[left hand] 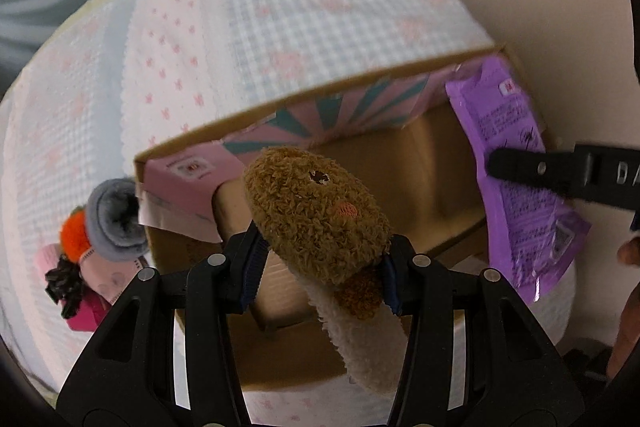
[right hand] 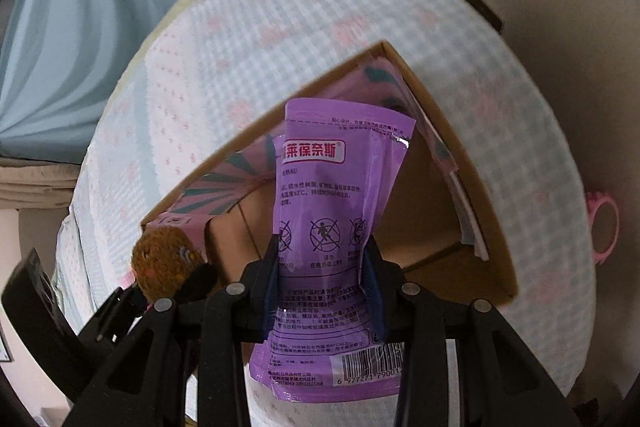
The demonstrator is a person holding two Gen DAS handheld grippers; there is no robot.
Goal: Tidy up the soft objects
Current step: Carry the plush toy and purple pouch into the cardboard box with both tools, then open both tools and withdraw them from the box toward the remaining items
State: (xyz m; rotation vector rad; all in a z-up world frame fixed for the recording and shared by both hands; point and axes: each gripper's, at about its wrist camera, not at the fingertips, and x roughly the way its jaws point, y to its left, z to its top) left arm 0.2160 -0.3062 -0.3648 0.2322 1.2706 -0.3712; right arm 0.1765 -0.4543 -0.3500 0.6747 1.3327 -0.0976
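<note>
My left gripper (left hand: 322, 267) is shut on a brown plush sock with a bear face (left hand: 316, 211), and its cream cuff hangs down toward the camera. It hovers over the near left part of an open cardboard box (left hand: 312, 95) with pink and teal lining. My right gripper (right hand: 324, 279) is shut on a purple plastic packet (right hand: 332, 195) printed with text and warning icons, above the same box (right hand: 472, 163). The packet (left hand: 516, 163) and a right finger (left hand: 560, 171) show at the right of the left wrist view. The plush sock (right hand: 164, 263) appears at the lower left of the right wrist view.
The box lies on a bed with a blue-checked, pink-patterned cover (left hand: 280, 7). A pile of soft things, a grey rolled sock (left hand: 114, 219), an orange pompom (left hand: 74, 235) and pink items, sits left of the box. A pink ring (right hand: 604, 227) lies at the bed's right edge.
</note>
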